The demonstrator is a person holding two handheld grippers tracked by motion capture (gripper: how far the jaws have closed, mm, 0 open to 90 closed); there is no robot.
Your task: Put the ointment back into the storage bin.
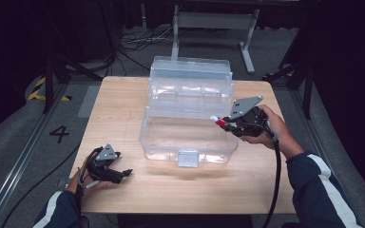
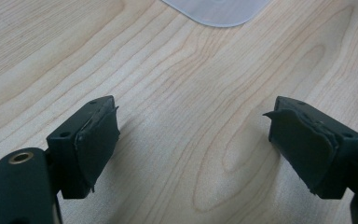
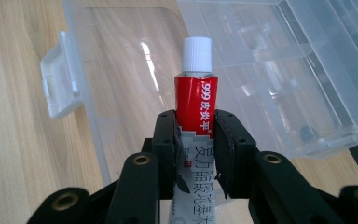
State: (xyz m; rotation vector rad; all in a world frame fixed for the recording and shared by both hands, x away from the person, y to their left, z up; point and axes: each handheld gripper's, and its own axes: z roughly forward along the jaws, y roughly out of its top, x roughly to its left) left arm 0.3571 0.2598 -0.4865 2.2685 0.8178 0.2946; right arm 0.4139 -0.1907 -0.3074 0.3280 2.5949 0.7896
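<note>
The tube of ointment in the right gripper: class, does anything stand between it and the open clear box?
Nothing visible does. The right gripper is shut on the tube, whose white cap points over the near wall of the clear box. The lid is swung back, so the bottom tray lies open. The left gripper rests open on the table, well aside.

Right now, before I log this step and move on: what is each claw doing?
Left claw: open, nothing between its pads, over the wooden table.
Right claw: closed on the red and white tube, by the clear plastic box.
</note>
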